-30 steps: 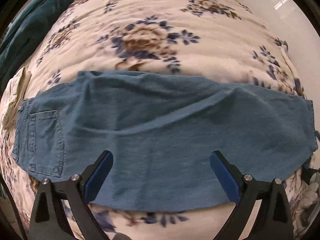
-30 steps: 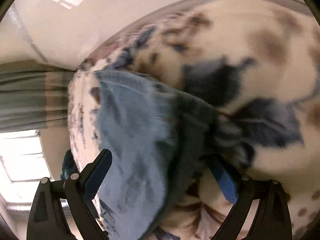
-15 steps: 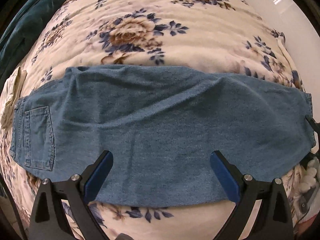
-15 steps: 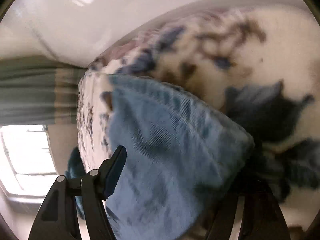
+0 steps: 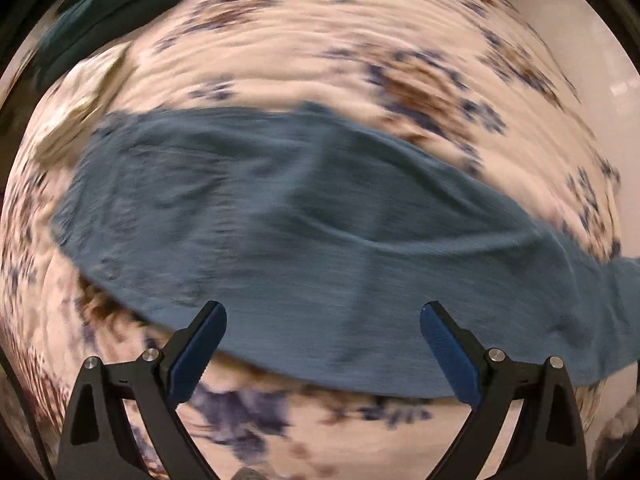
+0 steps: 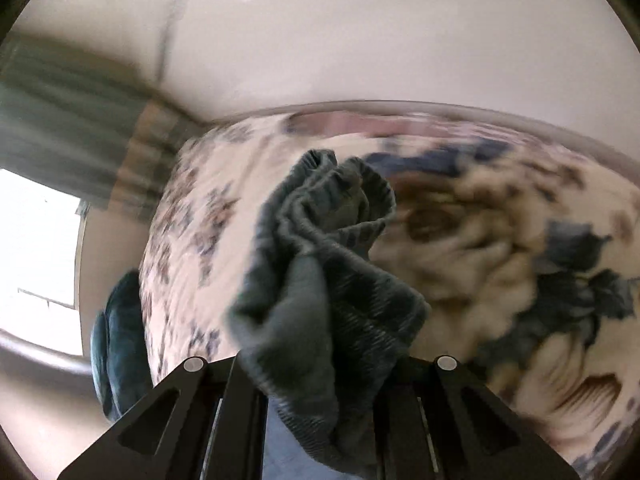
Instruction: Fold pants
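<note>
- One pair of blue denim pants [image 5: 320, 232] lies spread across a bed, on its floral bedspread [image 5: 320, 52].
- Two tools show, one per wrist view.
- The left tool [image 5: 322, 316] stands wide open with nothing between its blue pads [image 5: 196, 356]; the pants lie just ahead of and below its fingertips, stretching past it to both sides.
- The right tool [image 6: 320, 364] has just been closing and now pinches a bunched hem end of the pants [image 6: 320, 264]; the cloth rises crumpled straight ahead of it, lifted off the bedspread [image 6: 500, 240].
- A teal cushion [image 6: 116, 344] sits to the left of the right tool, beyond the bed's edge.
- No containers are visible.
</note>
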Motion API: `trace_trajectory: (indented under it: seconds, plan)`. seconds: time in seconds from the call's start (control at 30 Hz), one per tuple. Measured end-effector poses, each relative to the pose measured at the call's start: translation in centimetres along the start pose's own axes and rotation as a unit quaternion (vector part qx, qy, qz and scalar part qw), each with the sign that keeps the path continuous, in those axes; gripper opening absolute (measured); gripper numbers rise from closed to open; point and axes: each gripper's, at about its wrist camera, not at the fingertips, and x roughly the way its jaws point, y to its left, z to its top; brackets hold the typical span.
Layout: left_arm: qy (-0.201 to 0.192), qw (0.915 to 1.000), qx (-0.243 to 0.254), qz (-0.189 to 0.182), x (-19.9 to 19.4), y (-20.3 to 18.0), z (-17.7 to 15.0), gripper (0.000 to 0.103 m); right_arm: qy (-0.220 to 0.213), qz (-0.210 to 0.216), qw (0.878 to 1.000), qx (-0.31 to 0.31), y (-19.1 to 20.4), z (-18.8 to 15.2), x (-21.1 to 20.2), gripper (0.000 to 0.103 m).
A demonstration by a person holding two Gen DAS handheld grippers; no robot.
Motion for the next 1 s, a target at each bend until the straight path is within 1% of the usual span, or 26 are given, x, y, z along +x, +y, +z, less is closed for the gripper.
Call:
trace_trajectory:
  seconds: [0.07,0.1,0.17,0.2,0.23,0.27,0.3,0.33,0.4,0.43,0.47,0.53,0.57,0.6,0.67,0.73,0.77,0.8,0.9,0.97,1.0]
  plan:
    - [-0.004,0.9994,-0.033,0.004,-0.3,3.3,0.3,0.099,0.015,0.006,0.999,-0.047,4.4,-2.2,0.6,0.011]
    - [-0.005,0.9988,-0.048,0.007,-0.4,4.8,0.4,0.099,0.022,0.007,0.998,-0.065,5.9,-3.4,0.8,0.011]
    - [-0.008,0.9971,-0.075,0.01,-0.7,7.8,0.5,0.099,0.04,0.01,0.993,-0.111,10.8,-6.6,2.9,0.011]
    - [-0.01,0.9958,-0.09,0.011,-0.9,9.5,0.5,0.099,0.05,0.012,0.989,-0.139,13.3,-8.7,4.2,0.011]
    - [-0.012,0.9948,-0.101,0.013,-1.0,10.8,0.4,0.099,0.057,0.013,0.986,-0.154,14.6,-10.3,4.9,0.011]
    - [-0.015,0.9934,-0.112,0.015,-1.2,12.4,0.4,0.099,0.07,0.012,0.981,-0.179,16.8,-13.1,6.4,0.011]
    - [-0.018,0.9925,-0.12,0.018,-1.3,13.6,0.3,0.099,0.077,0.011,0.975,-0.206,17.8,-16.0,6.7,0.011]
    - [-0.02,0.9918,-0.125,0.021,-1.4,14.6,0.3,0.099,0.081,0.01,0.971,-0.227,18.8,-18.0,7.3,0.011]
    - [-0.02,0.9907,-0.132,0.026,-1.5,16.9,0.3,0.099,0.094,0.005,0.955,-0.282,21.5,-23.2,9.9,0.011]
    - [-0.02,0.9903,-0.135,0.027,-1.5,17.6,0.3,0.099,0.101,0.001,0.945,-0.311,22.2,-26.5,10.4,0.011]
    - [-0.022,0.9899,-0.137,0.027,-1.5,18.4,0.3,0.099,0.114,0.0,0.934,-0.338,23.2,-29.5,11.8,0.011]
    - [-0.023,0.9899,-0.137,0.029,-1.3,19.6,0.4,0.099,0.134,-0.011,0.915,-0.381,24.1,-34.1,13.8,0.011]
    - [-0.023,0.99,-0.136,0.03,-1.1,20.0,0.5,0.099,0.14,-0.02,0.902,-0.407,24.4,-36.6,14.6,0.011]
    - [-0.024,0.9901,-0.135,0.031,-0.9,20.3,0.6,0.099,0.141,-0.027,0.894,-0.425,24.1,-38.1,15.0,0.011]
    - [-0.023,0.9906,-0.131,0.029,-0.7,21.0,0.9,0.099,0.146,-0.037,0.878,-0.454,24.1,-40.7,15.7,0.011]
    - [-0.025,0.991,-0.129,0.026,-0.5,21.3,1.1,0.099,0.145,-0.044,0.871,-0.467,23.8,-41.5,15.7,0.011]
    - [-0.026,0.9913,-0.127,0.025,-0.5,21.4,1.2,0.099,0.143,-0.045,0.868,-0.473,24.0,-42.2,15.4,0.011]
    - [-0.028,0.9916,-0.125,0.023,-0.5,21.5,1.4,0.099,0.141,-0.044,0.868,-0.474,24.3,-42.5,15.2,0.011]
    - [-0.031,0.9922,-0.118,0.022,-0.6,21.6,1.7,0.099,0.135,-0.041,0.865,-0.482,26.0,-42.4,15.2,0.011]
    - [-0.032,0.9926,-0.115,0.022,-0.7,21.7,1.8,0.099,0.136,-0.039,0.858,-0.494,27.0,-43.4,15.3,0.011]
    - [-0.032,0.9928,-0.114,0.021,-0.7,21.8,1.9,0.099,0.147,-0.041,0.852,-0.5,27.3,-44.0,15.4,0.011]
